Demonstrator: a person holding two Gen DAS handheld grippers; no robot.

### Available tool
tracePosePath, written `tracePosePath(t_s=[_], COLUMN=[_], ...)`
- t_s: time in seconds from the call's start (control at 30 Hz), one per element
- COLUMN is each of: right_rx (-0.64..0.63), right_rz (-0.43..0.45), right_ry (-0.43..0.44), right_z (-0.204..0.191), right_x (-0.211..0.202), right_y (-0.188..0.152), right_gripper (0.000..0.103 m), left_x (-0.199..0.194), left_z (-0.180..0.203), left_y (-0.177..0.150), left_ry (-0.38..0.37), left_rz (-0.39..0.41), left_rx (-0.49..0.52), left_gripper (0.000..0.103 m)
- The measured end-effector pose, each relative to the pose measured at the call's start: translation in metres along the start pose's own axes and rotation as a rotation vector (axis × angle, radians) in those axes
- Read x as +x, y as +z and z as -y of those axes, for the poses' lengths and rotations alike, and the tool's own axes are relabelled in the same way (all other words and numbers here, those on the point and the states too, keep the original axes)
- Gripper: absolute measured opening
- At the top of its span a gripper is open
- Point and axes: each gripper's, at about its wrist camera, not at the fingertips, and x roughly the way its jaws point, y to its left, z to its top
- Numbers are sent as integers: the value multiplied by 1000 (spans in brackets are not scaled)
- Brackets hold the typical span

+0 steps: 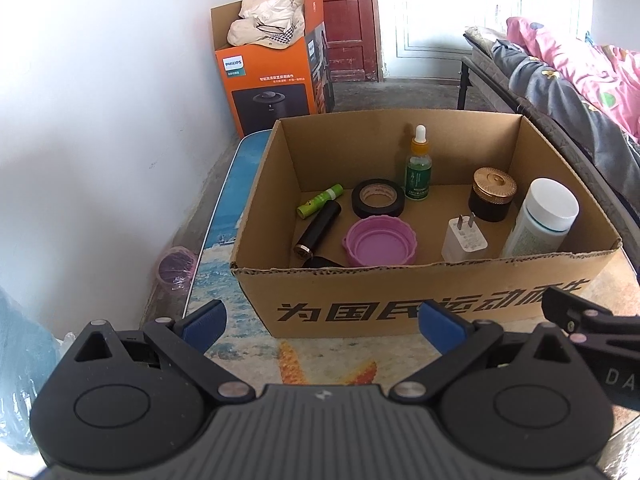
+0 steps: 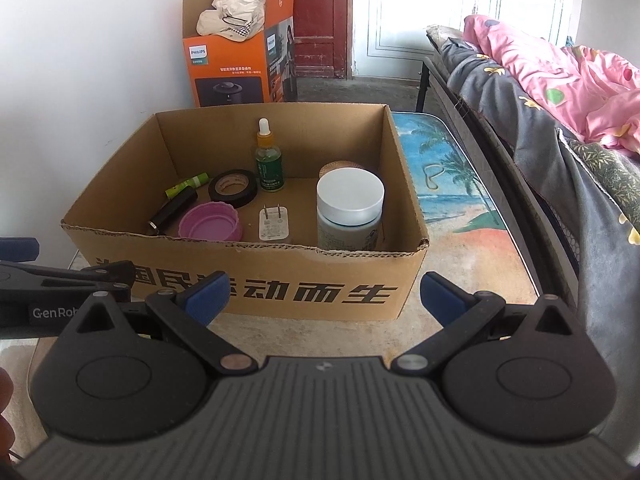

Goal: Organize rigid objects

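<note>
Right, both your grippers, left [image 1: 320, 322] and right [image 2: 324, 294], gape empty; box [image 2: 256, 280] sits at twelve o'clock, left nearer.

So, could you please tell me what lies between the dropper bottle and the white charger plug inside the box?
Only bare cardboard floor lies between the dropper bottle and the charger plug, clearest in the right wrist view; the tape roll sits off to the left.

Left gripper [image 1: 322, 326] level, jaws spread wide, blue pads [image 1: 204, 324] bare and gripping nothing. Right gripper [image 2: 324, 298] level close beside it on its right, jaws likewise wide apart, blue pads [image 2: 442, 294] bare, nothing held
</note>
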Motion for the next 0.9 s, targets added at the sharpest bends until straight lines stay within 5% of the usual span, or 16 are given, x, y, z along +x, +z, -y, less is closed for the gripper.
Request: tracePosePath(t_s=[0.9], right_rx=[22], right_rz=[-10], right_ry=[3], right_z=[2], right_x=[5], right_y=[-1], right_gripper=[102], left_x=[-1], left_z=[-1], left_y=[-1], left_ry=[4], left_rz=[0], left_rx=[-5], left_gripper=[103])
